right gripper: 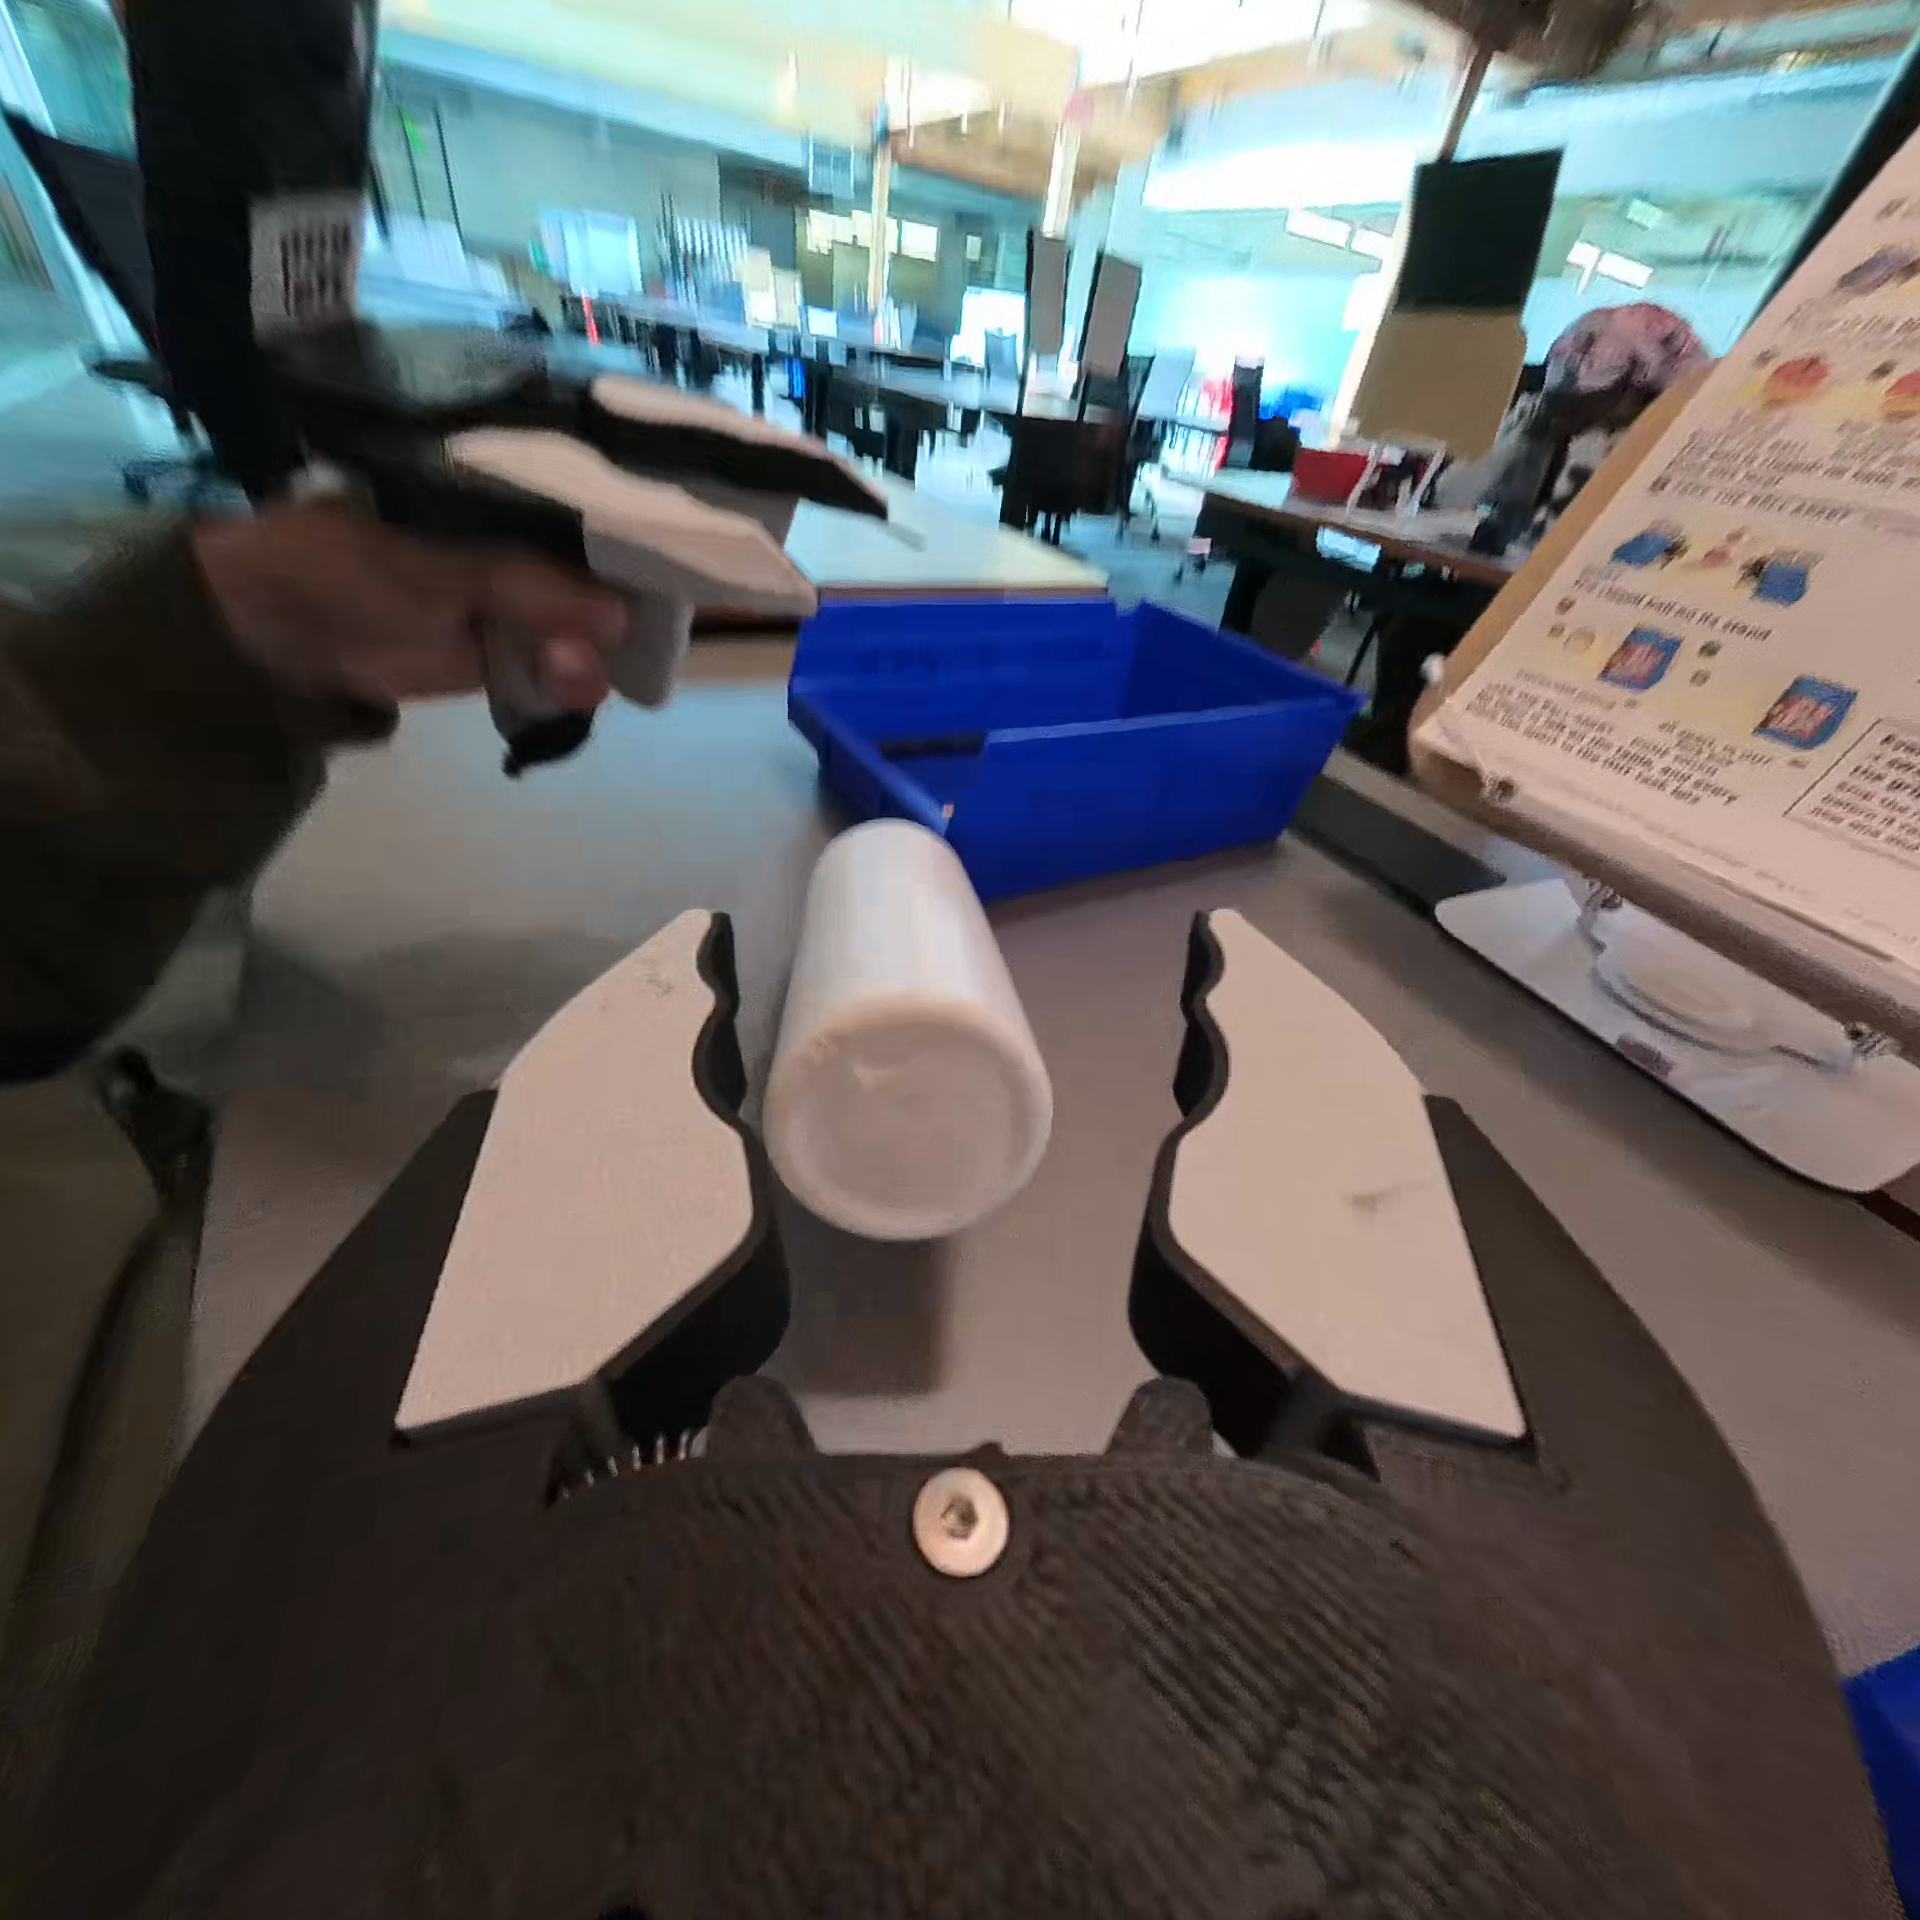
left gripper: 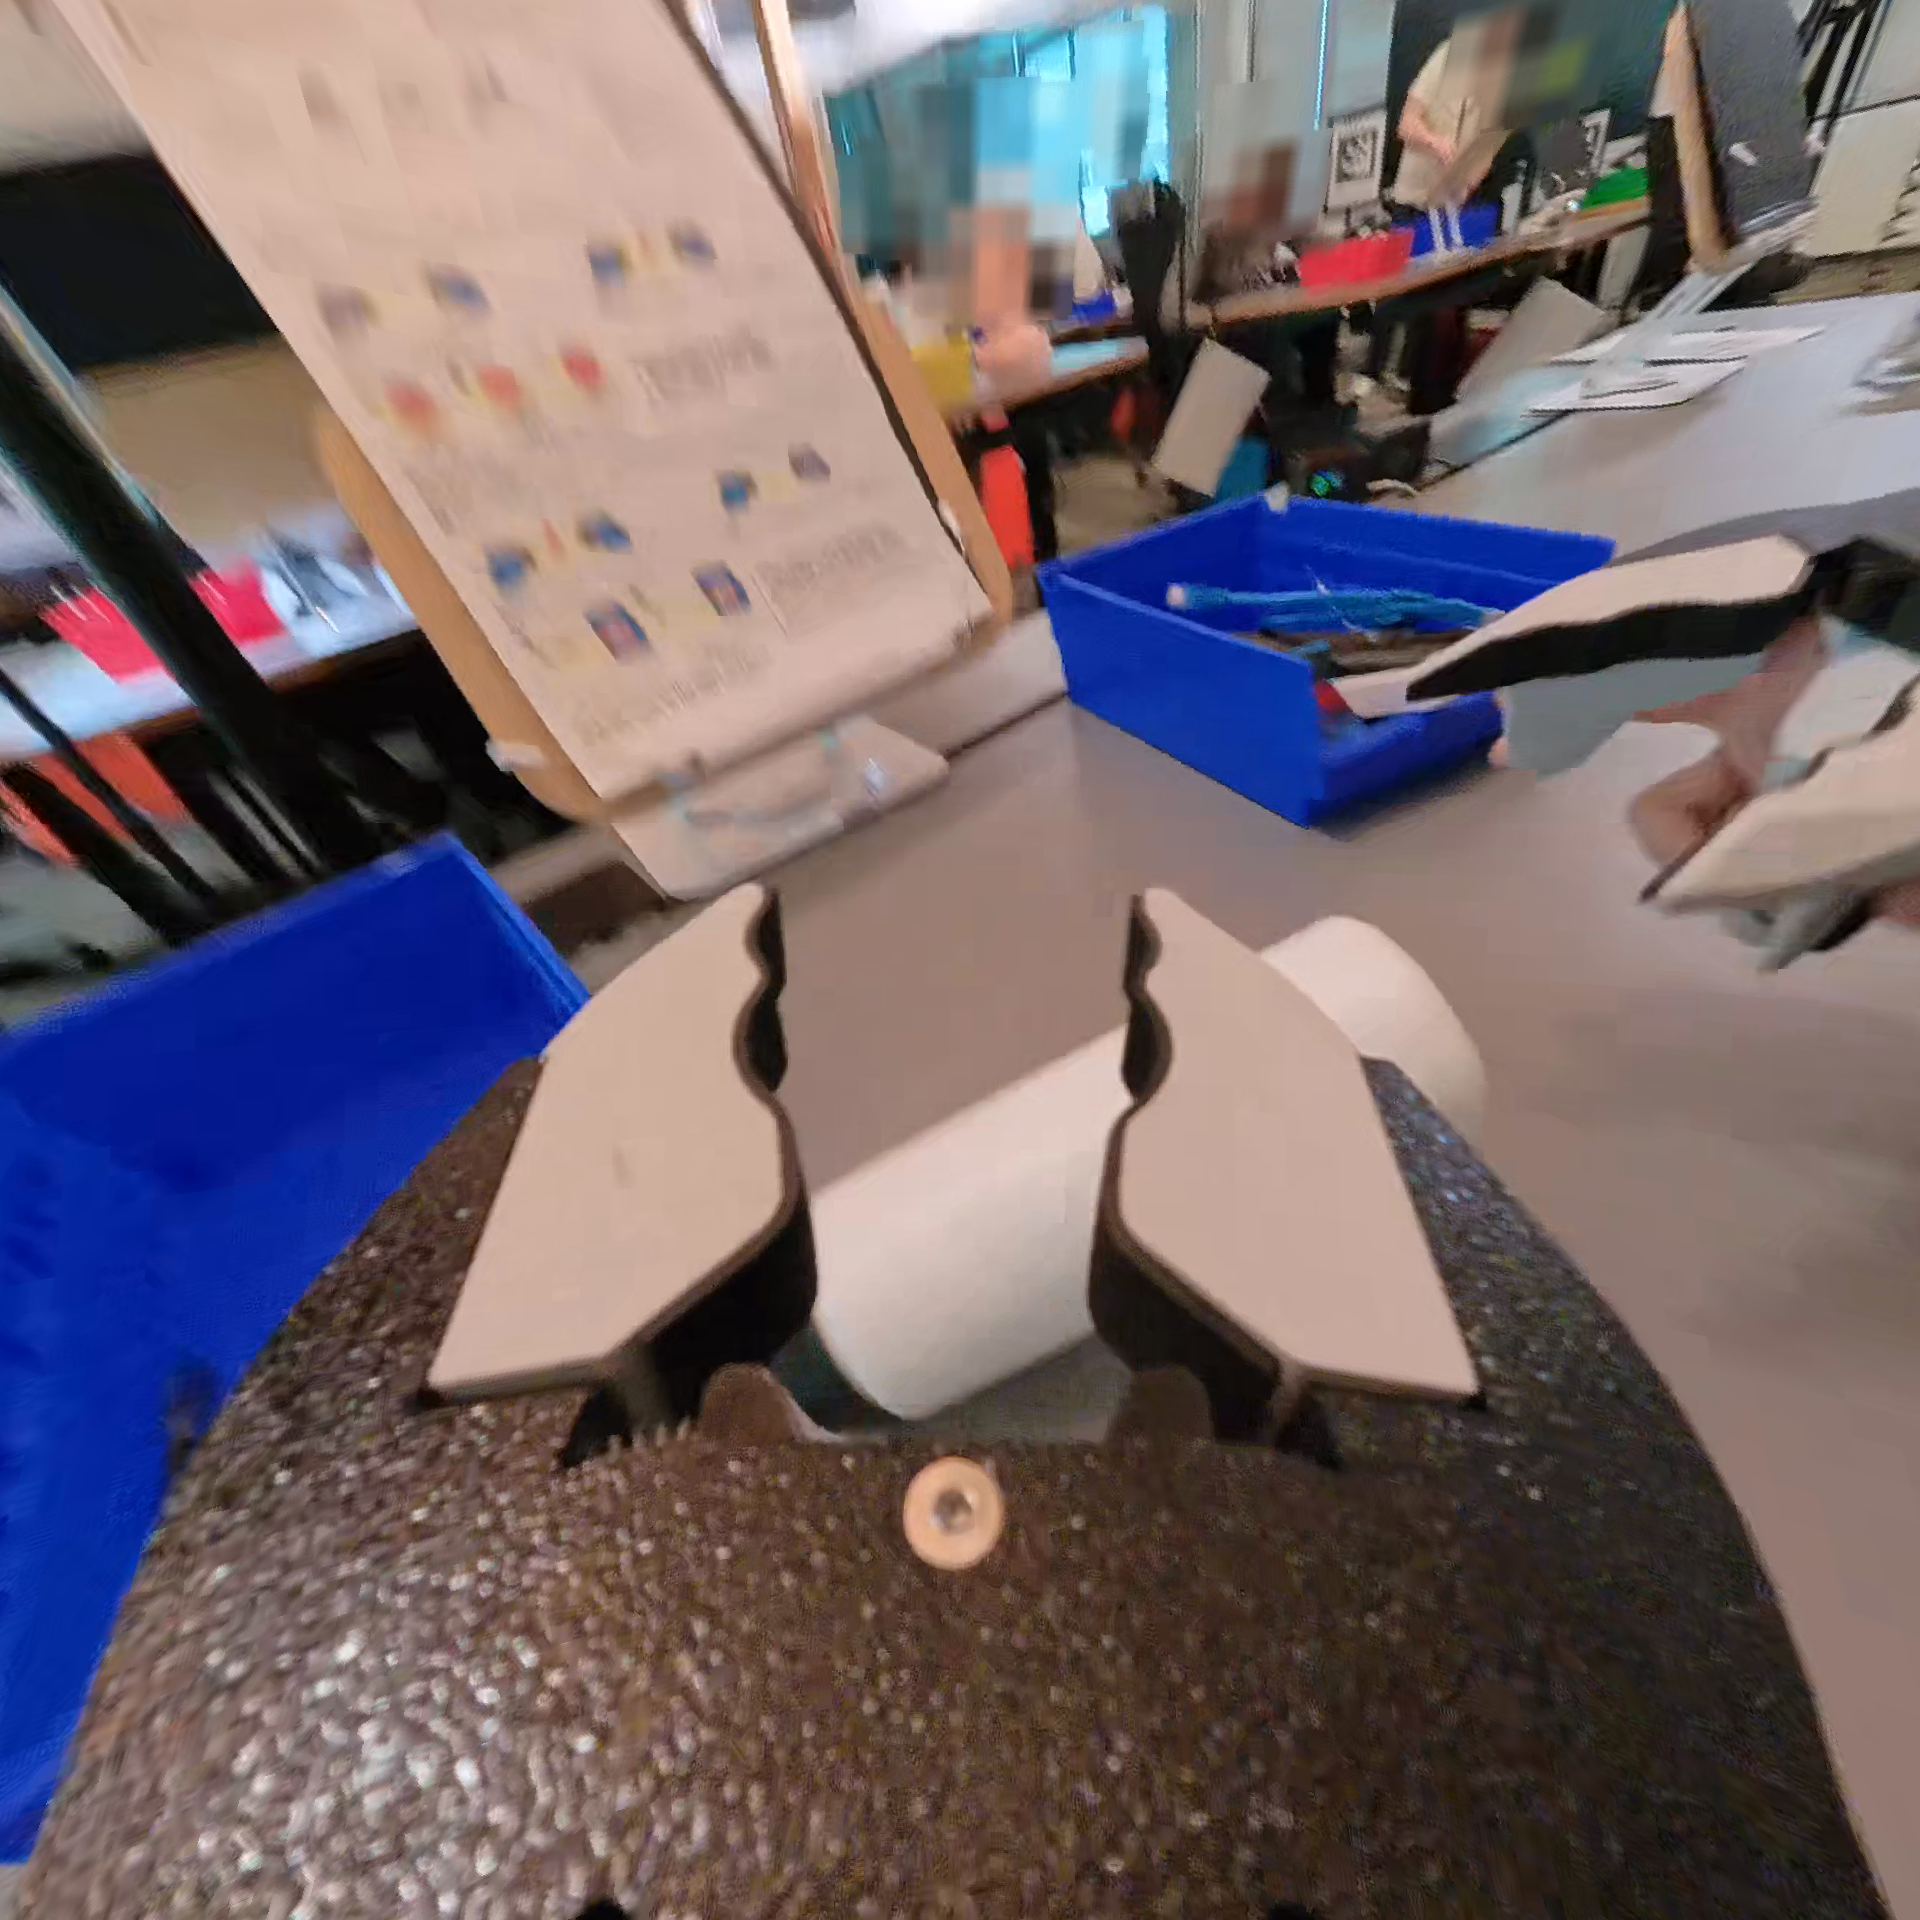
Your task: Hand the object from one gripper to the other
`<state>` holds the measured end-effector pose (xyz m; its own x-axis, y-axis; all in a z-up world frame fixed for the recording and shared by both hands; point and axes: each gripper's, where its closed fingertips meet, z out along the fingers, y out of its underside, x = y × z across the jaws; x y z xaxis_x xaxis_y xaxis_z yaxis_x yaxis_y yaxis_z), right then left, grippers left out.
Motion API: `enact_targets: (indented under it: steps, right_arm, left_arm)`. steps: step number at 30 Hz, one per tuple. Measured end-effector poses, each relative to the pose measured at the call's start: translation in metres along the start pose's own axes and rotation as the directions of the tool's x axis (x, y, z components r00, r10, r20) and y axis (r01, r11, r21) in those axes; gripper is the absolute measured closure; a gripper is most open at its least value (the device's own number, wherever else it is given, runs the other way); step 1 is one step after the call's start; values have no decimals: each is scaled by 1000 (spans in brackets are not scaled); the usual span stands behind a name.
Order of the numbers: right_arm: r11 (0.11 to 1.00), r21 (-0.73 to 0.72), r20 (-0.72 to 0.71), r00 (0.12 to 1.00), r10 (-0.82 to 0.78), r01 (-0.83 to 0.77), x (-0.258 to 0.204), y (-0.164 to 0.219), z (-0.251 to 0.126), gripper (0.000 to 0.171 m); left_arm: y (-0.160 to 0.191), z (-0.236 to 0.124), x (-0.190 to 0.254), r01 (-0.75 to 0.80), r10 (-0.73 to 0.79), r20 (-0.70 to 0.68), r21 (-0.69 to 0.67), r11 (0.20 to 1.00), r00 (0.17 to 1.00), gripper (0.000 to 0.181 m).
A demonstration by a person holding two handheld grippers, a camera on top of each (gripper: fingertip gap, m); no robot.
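A white cylinder [left gripper: 956, 1226] lies on its side on the grey table [left gripper: 1351, 1299]. My left gripper [left gripper: 956, 914] is open and hangs just above it, and the cylinder runs under the gap between the fingers and out past the right one. In the right wrist view the cylinder [right gripper: 904, 1039] points end-on at me. My right gripper [right gripper: 961, 930] is open around it, the left finger close to it and the right finger well apart. Each gripper shows in the other's view: the right gripper [left gripper: 1382, 691], and the left gripper [right gripper: 847, 556] held by a hand.
A blue bin [left gripper: 1195, 675] with blue cord-like items stands at the back right, and another blue bin [left gripper: 260, 1091] sits close at the left. A tilted instruction board [left gripper: 582, 416] on a clear stand [right gripper: 1662, 1091] stands behind. The same near bin shows in the right wrist view [right gripper: 1143, 800].
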<state>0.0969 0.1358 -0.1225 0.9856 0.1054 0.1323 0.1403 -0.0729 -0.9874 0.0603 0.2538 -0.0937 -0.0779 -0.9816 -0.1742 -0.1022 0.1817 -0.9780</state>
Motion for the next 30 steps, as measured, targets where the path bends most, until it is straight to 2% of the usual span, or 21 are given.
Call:
enact_targets:
  steps: [3,5,7,8,10,13,16,18,21,23,25,26,28,30]
  right_arm:
    - [987,-142,0,997,-76,76,-6,24,10,84]
    - [974,-191,0,992,-127,125,-8,32,12,84]
    - [966,-218,12,990,-140,139,-9,34,11,83]
    - [967,-207,2,989,-150,148,-7,31,9,83]
    - [974,-167,-28,987,-160,153,-1,22,4,85]
    - [981,-137,-40,988,-147,140,3,14,-2,86]
    - [969,-166,-52,980,-195,184,9,19,-6,88]
    - [955,-200,-50,971,-235,221,11,23,-7,89]
    - [930,-236,-51,952,-302,282,12,24,-11,90]
    - [918,-246,-51,941,-334,312,13,21,-15,89]
    - [915,-235,-31,939,-344,327,11,17,-19,88]
    - [918,-222,-19,940,-342,329,9,14,-21,88]
    - [925,-195,-6,943,-333,325,7,9,-24,89]
    - [928,-190,-5,945,-328,321,8,7,-28,89]
  left_arm:
    - [9,1,6,86,-90,-87,-48,995,992,106]
    - [16,2,12,42,-52,-129,-78,996,990,100]
    - [32,2,18,-8,-21,-157,-184,983,987,96]
    - [43,2,18,10,-48,-138,-263,965,989,95]
    - [58,6,8,164,-177,-2,-371,914,984,91]
    - [64,14,10,330,-322,89,-394,858,943,80]
    - [65,19,24,361,-362,80,-416,834,929,80]
    - [68,17,35,259,-275,36,-471,843,961,80]
    - [68,8,53,-14,-40,-89,-535,845,995,80]
    - [70,-5,73,-218,92,-251,-538,814,964,81]
    - [71,-14,88,-474,289,-418,-453,755,861,78]
    - [70,-15,89,-598,413,-464,-387,702,784,78]
    - [76,-14,82,-796,587,-547,-310,520,597,78]
    - [86,-10,57,-848,598,-601,-393,356,530,78]
